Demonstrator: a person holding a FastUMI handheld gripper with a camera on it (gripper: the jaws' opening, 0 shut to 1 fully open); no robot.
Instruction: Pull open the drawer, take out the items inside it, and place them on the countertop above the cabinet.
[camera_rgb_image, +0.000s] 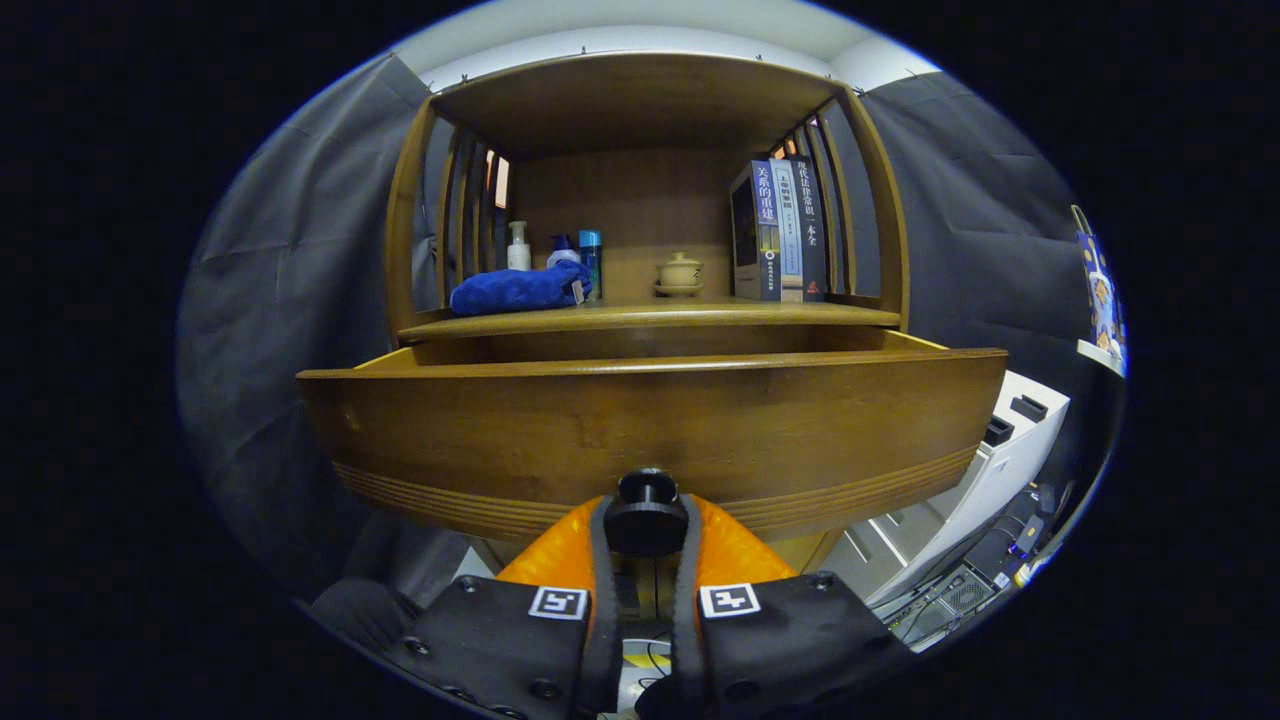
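Pinching the knob (646, 497) of the drawer (650, 420), fingers (645, 560); countertop (650, 318) with blue cloth (515, 290), books (785, 230).

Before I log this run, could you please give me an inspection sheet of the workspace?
Surface: wooden countertop above the drawer, partly occupied.
Job's things: drawer pulled out; its inside is hidden behind the front panel; black knob at the front.
Clutter: blue cloth, three bottles, lidded cup, books.
Grippers: gripper shut on the knob.
Cables: some near white equipment to the right.
Surroundings: grey cloth wall.
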